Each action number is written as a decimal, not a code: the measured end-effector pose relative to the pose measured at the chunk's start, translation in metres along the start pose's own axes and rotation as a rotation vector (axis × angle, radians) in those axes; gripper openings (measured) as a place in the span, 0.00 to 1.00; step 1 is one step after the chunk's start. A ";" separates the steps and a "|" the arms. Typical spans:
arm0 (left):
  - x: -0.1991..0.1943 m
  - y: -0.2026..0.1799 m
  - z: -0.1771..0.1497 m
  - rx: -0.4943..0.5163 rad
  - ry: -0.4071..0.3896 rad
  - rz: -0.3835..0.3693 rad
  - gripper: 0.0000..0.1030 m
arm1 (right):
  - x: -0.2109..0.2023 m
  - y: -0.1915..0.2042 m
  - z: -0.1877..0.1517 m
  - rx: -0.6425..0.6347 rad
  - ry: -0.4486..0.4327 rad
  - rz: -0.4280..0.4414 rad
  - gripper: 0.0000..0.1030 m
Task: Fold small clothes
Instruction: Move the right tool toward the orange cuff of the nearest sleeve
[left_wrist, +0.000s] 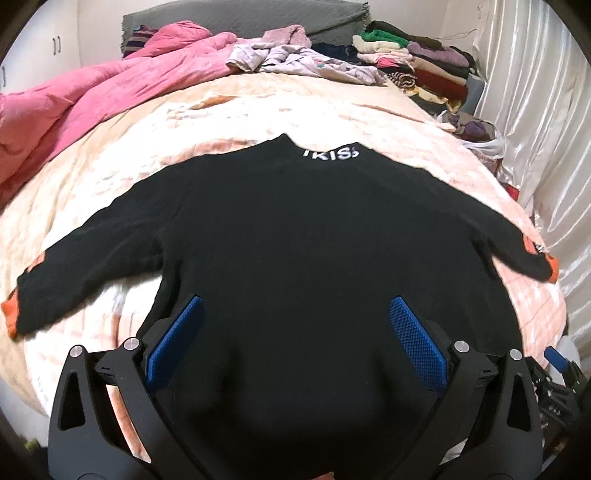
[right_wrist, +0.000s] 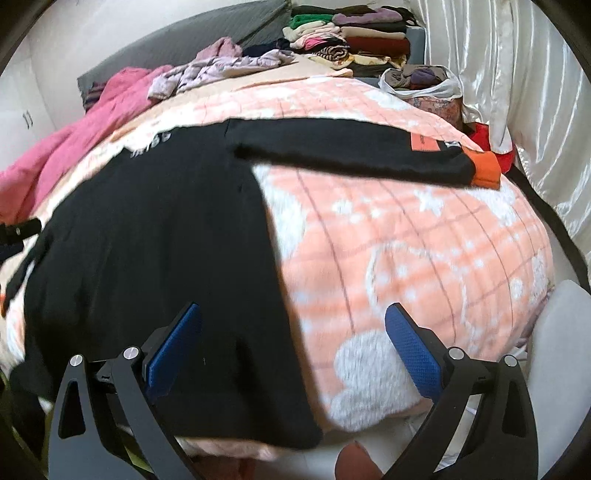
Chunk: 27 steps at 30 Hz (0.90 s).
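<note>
From the left wrist, the black sweater (left_wrist: 295, 240) lies flat on the bed (left_wrist: 110, 166), sleeves out, ready for folding; the left gripper (left_wrist: 295, 332) hangs spread above its hem.

From the right wrist, the right gripper (right_wrist: 293, 339) is spread too, straddling the sweater's side edge, likely to grasp it.

The sweater (left_wrist: 295, 236) lies spread at the bed's (left_wrist: 229, 122) near edge, folded clothes (left_wrist: 413, 62) stacked at its far right corner.

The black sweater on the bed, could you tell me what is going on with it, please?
A person holding a gripper in each hand is about to fold the black sweater. It lies flat on the peach blanket with both sleeves spread and no fold made yet. The left gripper and right gripper are open near its hem, holding nothing.
</note>
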<state>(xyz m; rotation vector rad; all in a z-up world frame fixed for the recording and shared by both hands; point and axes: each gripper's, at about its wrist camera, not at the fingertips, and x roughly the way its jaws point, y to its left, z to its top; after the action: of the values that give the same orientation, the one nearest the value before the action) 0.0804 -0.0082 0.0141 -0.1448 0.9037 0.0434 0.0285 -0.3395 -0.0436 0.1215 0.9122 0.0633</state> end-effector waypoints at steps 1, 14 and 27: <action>0.001 0.000 0.004 -0.001 0.001 -0.016 0.92 | 0.001 -0.002 0.006 0.015 -0.005 0.008 0.96; 0.021 -0.014 0.039 0.013 -0.014 -0.036 0.92 | 0.028 -0.049 0.068 0.180 -0.037 -0.048 0.96; 0.060 -0.035 0.056 0.041 0.012 -0.042 0.92 | 0.067 -0.113 0.109 0.340 0.000 -0.115 0.96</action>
<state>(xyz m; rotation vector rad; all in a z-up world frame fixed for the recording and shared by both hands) 0.1647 -0.0357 0.0048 -0.1261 0.9122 -0.0153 0.1561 -0.4528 -0.0451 0.3842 0.9228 -0.2000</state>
